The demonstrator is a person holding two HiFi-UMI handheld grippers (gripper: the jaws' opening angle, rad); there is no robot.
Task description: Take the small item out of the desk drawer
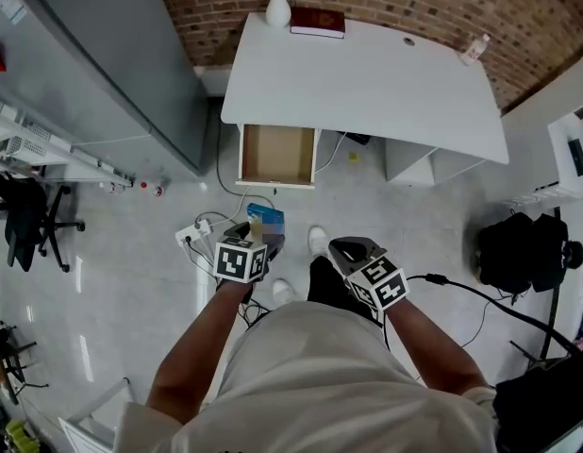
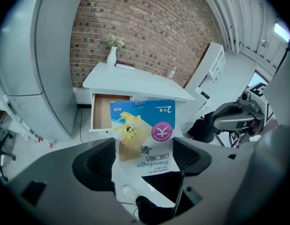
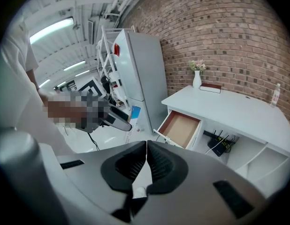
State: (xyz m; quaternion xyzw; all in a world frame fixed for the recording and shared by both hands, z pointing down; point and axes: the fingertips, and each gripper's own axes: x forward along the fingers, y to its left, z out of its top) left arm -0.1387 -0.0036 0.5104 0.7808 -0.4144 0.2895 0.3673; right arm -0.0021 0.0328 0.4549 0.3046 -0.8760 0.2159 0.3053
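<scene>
My left gripper is shut on a small blue and tan bandage box, held up in front of me; the box shows just above the gripper's marker cube in the head view. The white desk stands ahead against the brick wall, its wooden drawer pulled open and bare inside. In the left gripper view the drawer sits behind the box. My right gripper is shut with nothing between its jaws, held beside the left one. The drawer also appears in the right gripper view.
A white vase with flowers, a dark red book and a small bottle stand on the desk's far edge. A grey cabinet rises at the left. A power strip with cables lies on the floor. A black bag sits at the right.
</scene>
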